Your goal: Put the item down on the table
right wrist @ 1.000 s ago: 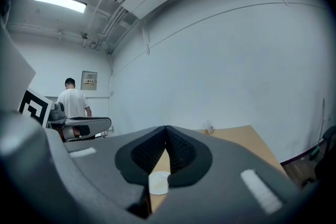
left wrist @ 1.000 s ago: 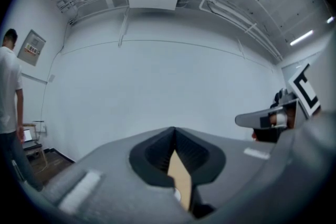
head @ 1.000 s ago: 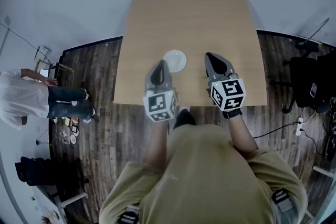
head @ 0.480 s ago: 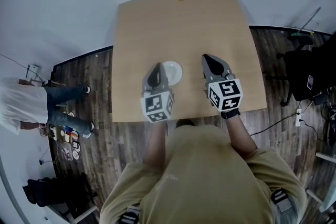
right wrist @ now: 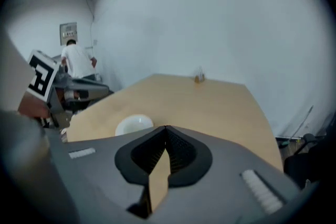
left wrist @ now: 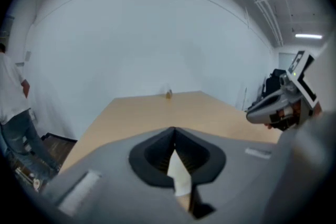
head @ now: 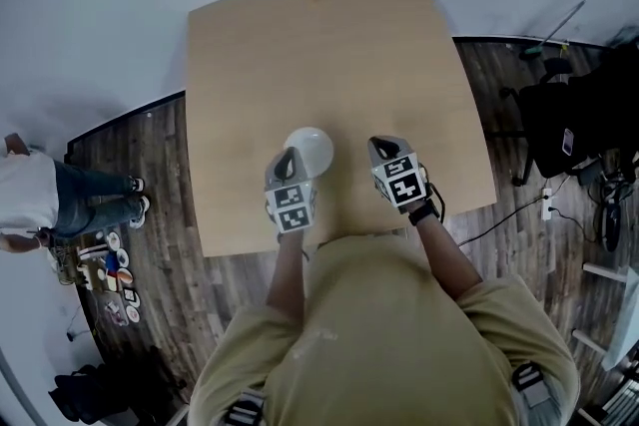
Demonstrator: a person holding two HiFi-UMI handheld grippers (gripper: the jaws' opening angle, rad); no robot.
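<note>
Resting on the pale wooden bench (head: 300, 55), toward its near edge, the small white round bowl (head: 310, 149) looks already set down. The left gripper (head: 289, 159) hovers just beside the bowl's left rim, jaws pressed together at the tips on nothing; a white sliver of bowl shows through the slot behind them. The right gripper (head: 382, 147), further right and apart from the bowl, is likewise closed and empty. Finishing cleanly means drawing the left gripper up and nearward without nudging the rim.
</note>
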